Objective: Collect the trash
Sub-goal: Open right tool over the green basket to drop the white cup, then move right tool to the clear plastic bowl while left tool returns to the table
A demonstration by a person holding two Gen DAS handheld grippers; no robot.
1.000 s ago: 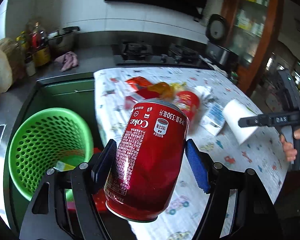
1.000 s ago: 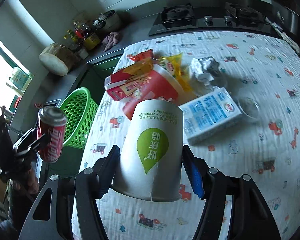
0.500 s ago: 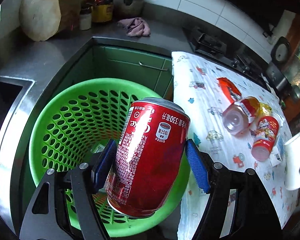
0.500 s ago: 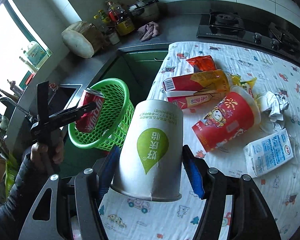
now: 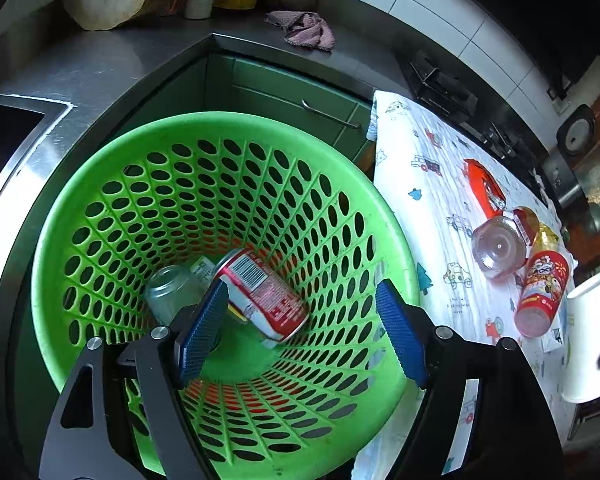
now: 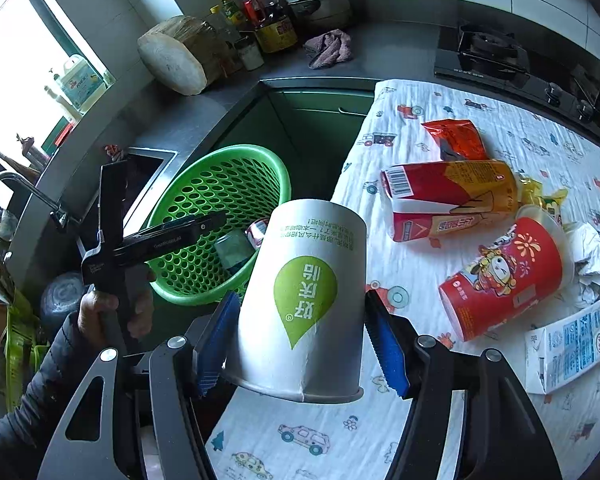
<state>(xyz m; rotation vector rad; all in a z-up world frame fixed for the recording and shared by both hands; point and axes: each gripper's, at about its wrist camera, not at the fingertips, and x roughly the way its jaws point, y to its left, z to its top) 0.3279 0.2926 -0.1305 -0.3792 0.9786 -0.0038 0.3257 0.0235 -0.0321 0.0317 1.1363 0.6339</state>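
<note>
Green plastic, pierced all over with holes, forms the basket (image 5: 112,184) standing beside the cloth-covered table (image 6: 420,240). Above the basket the left gripper (image 5: 300,332) hangs with its blue pads spread wide and nothing between them. Inside the basket a red cola can (image 5: 264,296) lies tilted on its side, next to a clear glass jar (image 5: 168,292). Beside the basket, over the table's near edge, the right gripper (image 6: 300,340) clamps a white paper cup (image 6: 304,296) with a green leaf mark. Farther from the basket a red printed cup (image 6: 504,276), a red-and-yellow packet (image 6: 452,188) and a white milk carton (image 6: 568,344) lie on the table.
</note>
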